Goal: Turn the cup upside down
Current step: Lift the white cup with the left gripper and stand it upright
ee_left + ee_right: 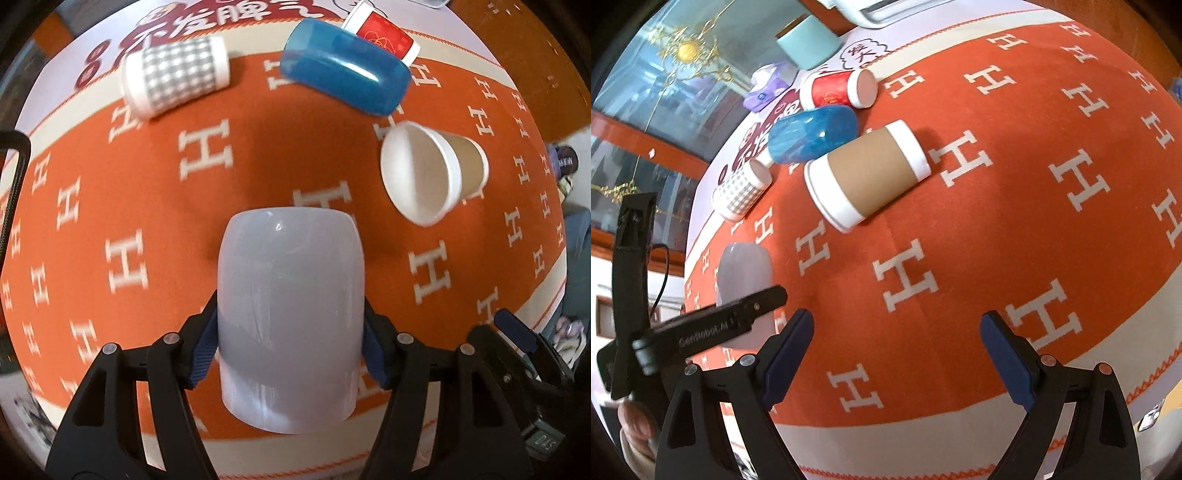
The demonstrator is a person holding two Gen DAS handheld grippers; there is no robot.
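My left gripper [290,332] is shut on a pale lavender-grey cup [290,317], its blue pads pressing both sides, over the orange cloth. The same cup [744,273] shows at the left of the right wrist view, partly hidden by the left gripper's black body. My right gripper [897,332] is open and empty above the orange cloth [979,221], apart from the cups.
Lying on their sides at the far part of the cloth: a brown-sleeved paper cup [432,171], a blue plastic cup [347,68], a grey-checked cup [177,75] and a red cup [384,33]. A teal container [809,42] stands beyond the cloth's edge.
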